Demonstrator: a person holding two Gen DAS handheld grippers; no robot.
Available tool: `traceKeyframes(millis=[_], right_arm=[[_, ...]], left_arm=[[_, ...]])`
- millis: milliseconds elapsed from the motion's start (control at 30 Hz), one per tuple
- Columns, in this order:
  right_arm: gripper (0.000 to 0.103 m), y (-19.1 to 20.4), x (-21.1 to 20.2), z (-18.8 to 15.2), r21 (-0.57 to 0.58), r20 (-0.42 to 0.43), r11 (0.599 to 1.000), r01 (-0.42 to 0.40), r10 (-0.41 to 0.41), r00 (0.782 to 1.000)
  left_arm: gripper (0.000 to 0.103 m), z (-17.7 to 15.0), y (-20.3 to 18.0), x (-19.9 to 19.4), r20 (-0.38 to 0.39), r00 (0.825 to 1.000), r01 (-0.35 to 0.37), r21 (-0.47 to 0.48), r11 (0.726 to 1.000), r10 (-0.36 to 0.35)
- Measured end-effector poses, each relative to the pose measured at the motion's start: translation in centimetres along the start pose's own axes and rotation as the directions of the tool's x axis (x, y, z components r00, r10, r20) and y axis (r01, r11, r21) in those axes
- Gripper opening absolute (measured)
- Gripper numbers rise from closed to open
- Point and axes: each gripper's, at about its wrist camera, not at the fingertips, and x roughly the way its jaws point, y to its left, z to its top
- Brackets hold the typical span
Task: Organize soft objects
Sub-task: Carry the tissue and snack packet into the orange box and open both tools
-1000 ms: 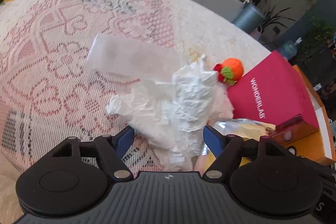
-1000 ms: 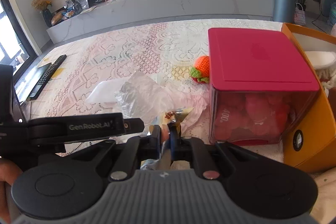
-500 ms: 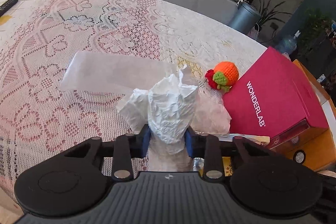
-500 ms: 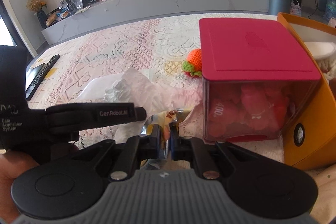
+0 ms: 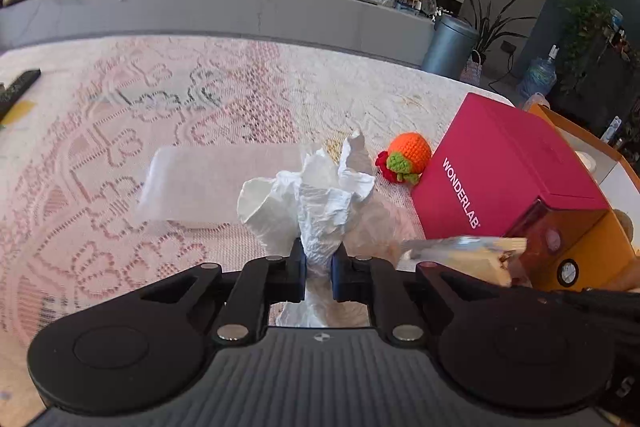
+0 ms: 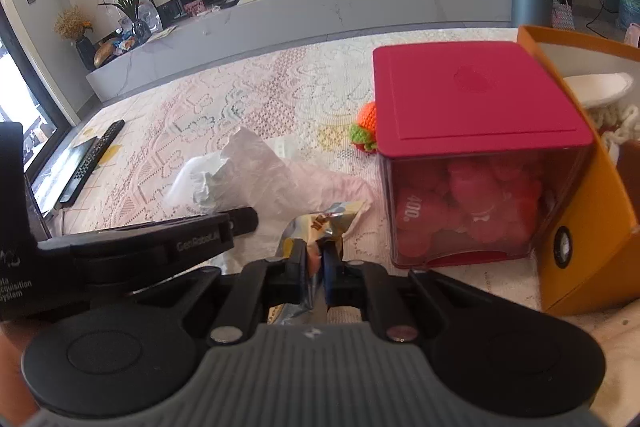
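crumpled white plastic bag (image 5: 320, 203), light and limp, is pinched at its gathered neck by the left tool (image 5: 319, 267), just left of the red box (image 6: 472, 107). right tool (image 6: 316, 259) is clenched on a crinkly foil packet (image 6: 320, 227). the box's clear lower part holds red pieces; the orange box (image 6: 592, 163) beside it holds something white.

We see a table under a lace cloth (image 5: 120, 131), pink and cream. On it lie a flat clear bag (image 5: 216, 183), a crochet orange (image 5: 408, 157) touching a red-lidded box (image 6: 472, 131), an orange box (image 6: 592, 219) against that box's far side, and a remote (image 6: 94, 155) near the table's left edge.
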Motion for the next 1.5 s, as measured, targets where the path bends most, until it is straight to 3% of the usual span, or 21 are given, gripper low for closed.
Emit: traceKeyframes(millis=[333,600,933,1033,1200,1333,1500], right_arm=[[0.005,-0.8,-5.5,-0.1,0.032,0.097,0.999,-0.021,0.018,0.995],[0.005,-2.2,-10.0,-0.7,0.080,0.173,0.994,-0.070,0.056,0.983],[0.005,-5.9,-16.3,0.6,0.099,0.256,0.994,-0.050,0.023,0.966],[0.005,-8.0,-18.4,1.5,0.095,0.269,0.996,-0.005,-0.021,0.963],[0.005,-12.1,-21.9,3.5,0.052,0.294,0.989,0.140,-0.149,0.944],[0.005,-15.5,-23.3,5.6,0.016,0.305,0.966,0.259,-0.252,0.918],[0.005,-20.2,-23.0,8.3,-0.010,0.257,0.942,0.334,-0.320,0.912]], left_arm=[[0.012,-0.8,-0.2,-6.5,0.102,0.994,-0.039,0.052,0.998,0.034],[0.012,-1.3,-1.4,-11.8,0.202,0.979,-0.048,0.086,0.995,0.030],[0.012,0.7,-5.5,-14.6,0.251,0.962,0.067,0.156,0.986,-0.105],[0.012,1.9,-7.5,-14.5,0.253,0.952,0.126,0.197,0.972,-0.174],[0.012,4.6,-11.9,-13.0,0.239,0.930,0.208,0.280,0.937,-0.278],[0.012,6.9,-15.6,-10.5,0.188,0.919,0.276,0.318,0.907,-0.345],[0.012,9.4,-21.0,-6.4,0.092,0.900,0.376,0.333,0.865,-0.427]])
